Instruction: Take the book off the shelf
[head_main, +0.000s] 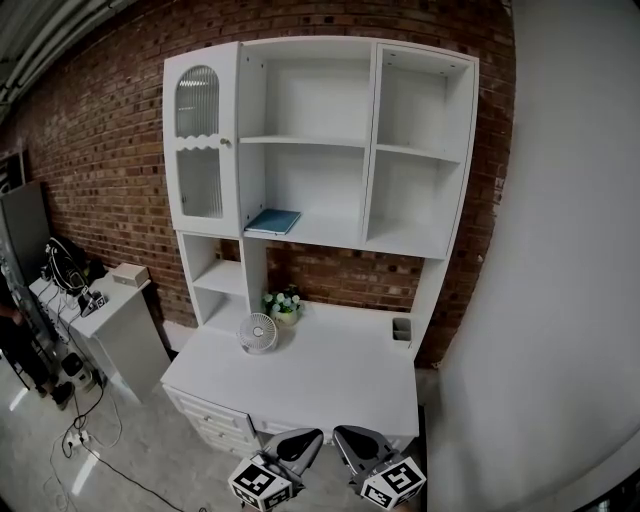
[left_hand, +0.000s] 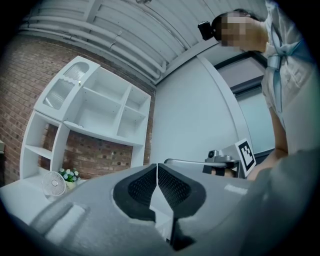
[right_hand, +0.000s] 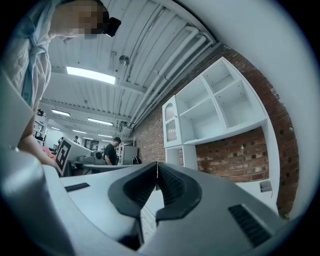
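While both the left gripper (head_main: 301, 441) and right gripper (head_main: 350, 440) hang closed and empty below the desk (head_main: 330, 375), the reach hasn't begun; next, lift toward the book (head_main: 273, 221) on the shelf (head_main: 330, 232).

Left gripper (head_main: 312, 436): we read jaws pressed together, empty, bottom centre.
Right gripper (head_main: 342, 434): same, just beside it.

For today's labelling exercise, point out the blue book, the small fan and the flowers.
blue book (head_main: 273, 221), head view, middle of cover.
small fan (head_main: 259, 333), head view, centre of grille.
flowers (head_main: 284, 301), head view, the white blooms.
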